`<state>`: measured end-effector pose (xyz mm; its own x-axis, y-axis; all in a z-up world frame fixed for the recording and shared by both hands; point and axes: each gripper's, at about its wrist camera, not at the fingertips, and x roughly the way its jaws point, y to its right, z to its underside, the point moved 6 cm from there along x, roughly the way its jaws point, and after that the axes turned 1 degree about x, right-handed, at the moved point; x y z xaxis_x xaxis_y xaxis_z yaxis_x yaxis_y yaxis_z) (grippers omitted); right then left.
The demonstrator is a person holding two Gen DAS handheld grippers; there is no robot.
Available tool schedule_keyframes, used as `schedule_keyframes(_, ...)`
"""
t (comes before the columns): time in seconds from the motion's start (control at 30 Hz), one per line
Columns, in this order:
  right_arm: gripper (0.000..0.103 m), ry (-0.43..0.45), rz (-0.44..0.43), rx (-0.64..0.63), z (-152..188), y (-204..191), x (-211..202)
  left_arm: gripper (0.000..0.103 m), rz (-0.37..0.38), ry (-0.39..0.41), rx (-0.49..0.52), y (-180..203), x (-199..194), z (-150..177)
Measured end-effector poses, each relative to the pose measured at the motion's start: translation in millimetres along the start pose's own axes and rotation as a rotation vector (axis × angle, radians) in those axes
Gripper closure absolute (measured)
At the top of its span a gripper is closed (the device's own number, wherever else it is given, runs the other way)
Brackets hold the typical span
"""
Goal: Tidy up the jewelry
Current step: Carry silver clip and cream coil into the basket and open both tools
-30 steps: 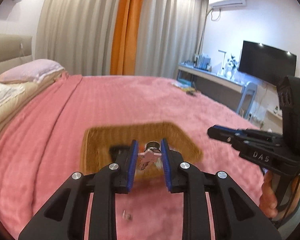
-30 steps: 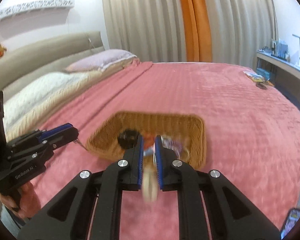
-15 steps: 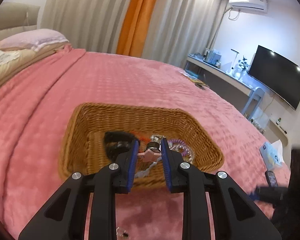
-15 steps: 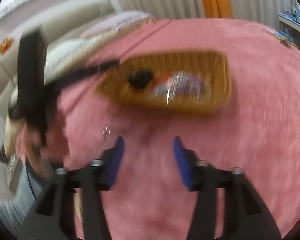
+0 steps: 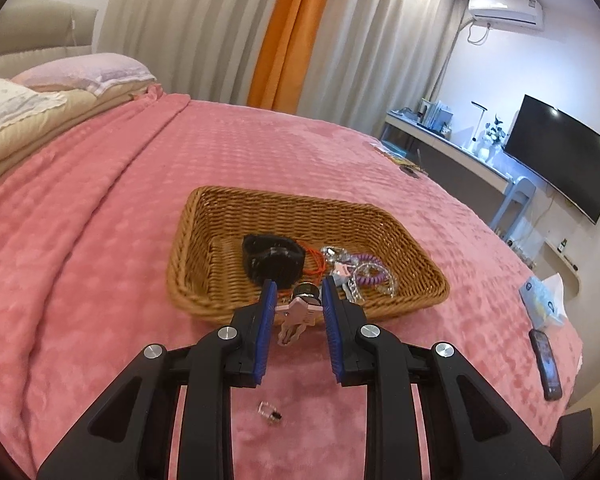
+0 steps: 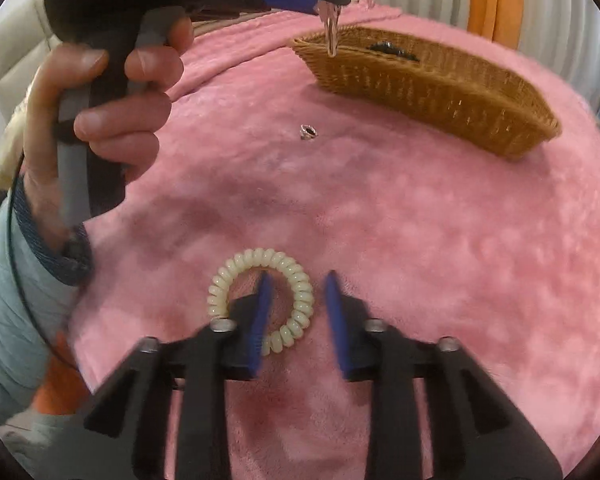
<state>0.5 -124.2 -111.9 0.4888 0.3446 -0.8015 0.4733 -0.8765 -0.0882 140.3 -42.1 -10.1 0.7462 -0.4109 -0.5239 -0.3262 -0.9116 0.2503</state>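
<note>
- The left gripper (image 5: pixel 298 292) was clamped on a pink clip (image 5: pixel 298 314), which was held crosswise between the pads with its lower part dangling free.
- In the right wrist view, the left hand (image 6: pixel 100 112) held that gripper above the near corner of the basket (image 5: pixel 220 216). The clip hung over the rim and was not yet inside.
- The right gripper (image 6: pixel 296 280) pointed down at a cream coil tie (image 6: pixel 228 276) lying flat on the blanket (image 6: pixel 420 220). Its jaws were closing but stood apart: one finger was inside the ring and the other outside, with the ring's right side between them. The pads did not appear to be pressing on it yet.
- A small silver piece (image 6: pixel 309 132), too small to identify, lay loose on the blanket between the coil tie and the basket.
- The basket already held a black watch (image 5: pixel 274 260), a purple coil (image 5: pixel 362 258), an orange cord (image 5: pixel 318 266) and some silver chain (image 5: pixel 380 282), all bunched towards its near side.
- A phone (image 5: pixel 546 364) lay well apart from the basket, at the edge of the bed.
- By this showing, most of the sorting was done. Three items appeared to be left: the clip about to be dropped in, the coil tie about to be gripped, and the silver piece untouched.
</note>
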Motion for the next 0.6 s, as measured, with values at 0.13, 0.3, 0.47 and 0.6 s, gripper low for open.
schedule_keyframes(0.13,0.093,0.038,0.029,0.016,-7,7,-11,0.081,0.005,-0.005,0.001,-1,-4,4)
schedule_keyframes(0.3,0.093,0.162,0.096,0.057,-49,36,-49,0.081,0.015,0.009,0.012,2,-9,-1)
schedule_keyframes(0.47,0.094,0.299,0.173,0.143,-99,86,-81,0.081,0.018,0.021,0.026,6,-7,-9)
schedule_keyframes(0.6,0.094,0.373,0.185,0.219,-143,124,-86,0.081,0.038,0.037,0.03,12,2,-27)
